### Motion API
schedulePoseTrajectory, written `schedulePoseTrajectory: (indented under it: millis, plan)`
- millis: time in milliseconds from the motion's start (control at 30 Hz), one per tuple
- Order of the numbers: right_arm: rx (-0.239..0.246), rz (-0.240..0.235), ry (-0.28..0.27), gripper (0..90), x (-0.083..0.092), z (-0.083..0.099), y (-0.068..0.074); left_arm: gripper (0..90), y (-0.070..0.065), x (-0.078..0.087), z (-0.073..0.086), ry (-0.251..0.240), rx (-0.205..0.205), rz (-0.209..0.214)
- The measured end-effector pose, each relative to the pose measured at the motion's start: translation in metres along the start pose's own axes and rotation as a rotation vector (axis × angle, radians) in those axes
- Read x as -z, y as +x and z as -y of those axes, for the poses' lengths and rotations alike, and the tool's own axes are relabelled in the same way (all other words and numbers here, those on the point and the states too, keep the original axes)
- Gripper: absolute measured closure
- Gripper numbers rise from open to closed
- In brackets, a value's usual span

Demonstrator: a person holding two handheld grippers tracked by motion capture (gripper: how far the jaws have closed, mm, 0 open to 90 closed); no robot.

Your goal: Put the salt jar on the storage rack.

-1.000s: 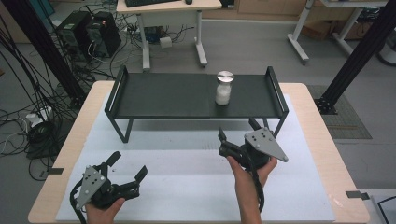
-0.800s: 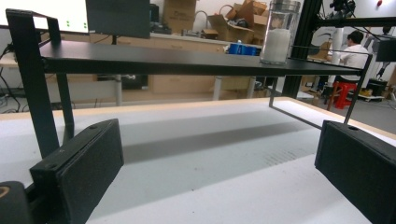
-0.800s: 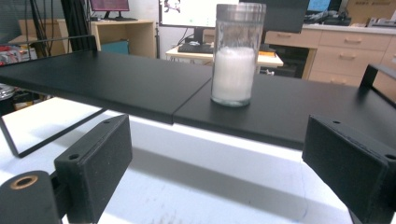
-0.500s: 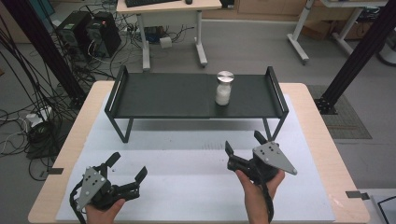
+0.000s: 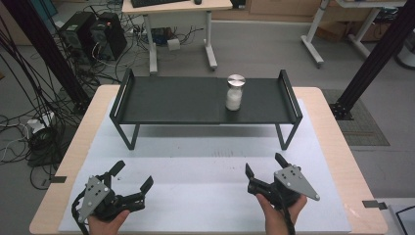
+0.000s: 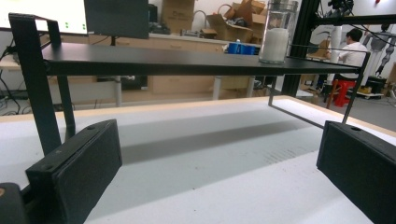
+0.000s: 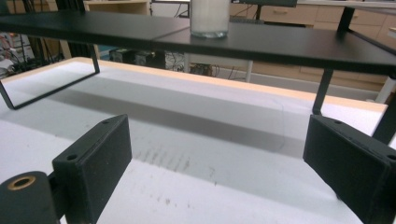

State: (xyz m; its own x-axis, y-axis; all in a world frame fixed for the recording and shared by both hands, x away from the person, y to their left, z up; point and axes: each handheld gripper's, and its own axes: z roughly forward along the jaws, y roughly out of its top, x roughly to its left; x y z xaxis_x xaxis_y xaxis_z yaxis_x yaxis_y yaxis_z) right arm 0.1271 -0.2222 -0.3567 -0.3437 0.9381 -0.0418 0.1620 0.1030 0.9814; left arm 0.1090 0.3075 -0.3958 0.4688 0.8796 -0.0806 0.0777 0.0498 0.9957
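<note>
A wooden table carries a pale grey mat that covers most of its top. Around it the room is a workshop: a desk stands on the grey floor beyond the far edge, computer towers and tangled cables sit off to the left, and black frame posts rise at both sides. In the left gripper view, cardboard boxes and a seated person show in the background.

A black raised shelf on thin legs spans the far half of the mat, with upright end rails. On it, well ahead of both claws and closer to the right one, stands a glass jar with a metal lid, upright, roughly two-thirds full of a white powdery substance.

The left gripper rests low at the near left of the mat, jaws spread wide with nothing between them. The right gripper sits at the near right, well apart from the left, jaws likewise released and empty, pointing toward the shelf.
</note>
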Motion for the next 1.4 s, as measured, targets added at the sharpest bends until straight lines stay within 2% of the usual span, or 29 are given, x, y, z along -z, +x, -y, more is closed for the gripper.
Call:
schedulePoseTrajectory:
  millis: [267,767,1000,1400]
  plan:
    - [0.000,0.016,0.019,7.6,0.003,0.008,0.000,0.3,-0.002,0.000,-0.001,-0.002,-0.003,0.006]
    - [-0.026,0.045,0.018,7.6,0.009,0.017,-0.002,0.3,0.000,-0.002,-0.002,0.003,-0.008,0.010]
    - [-0.029,0.043,0.024,7.7,0.008,0.020,-0.003,0.3,0.000,-0.002,-0.004,0.003,-0.020,0.009]
    - [-0.032,0.040,0.028,7.7,0.005,0.022,-0.003,0.3,0.001,0.000,-0.003,0.001,-0.009,0.002]
